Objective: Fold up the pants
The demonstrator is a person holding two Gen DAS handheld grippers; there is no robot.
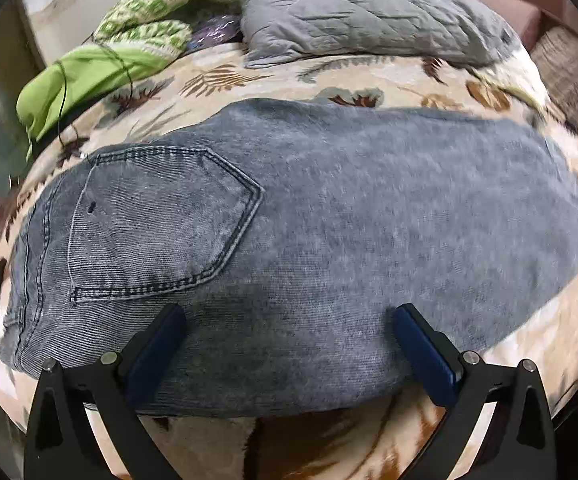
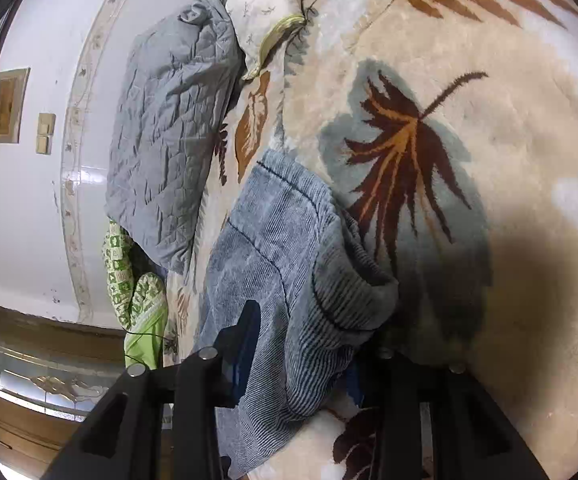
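Blue-grey corduroy-like denim pants (image 1: 329, 220) lie flat across the leaf-patterned bedspread (image 1: 229, 80), with the back pocket (image 1: 161, 220) on the left. My left gripper (image 1: 291, 324) hovers over the near edge of the pants. Its jaws stand wide open, both blue pads (image 1: 157, 344) apart with nothing pinched. In the right wrist view, the leg end of the pants (image 2: 281, 248) is bunched and lifted off the bedspread (image 2: 509, 140). My right gripper (image 2: 301, 364) is shut on that fold; the fabric covers most of its right finger.
A grey quilted pillow (image 1: 361, 8) (image 2: 169, 128) lies at the head of the bed. A green patterned blanket (image 1: 153, 16) and a lime cloth (image 1: 73, 76) crossed by a thin black cable sit at the far left. A white wall (image 2: 29, 220) and a wooden cabinet (image 2: 17, 420) border the bed.
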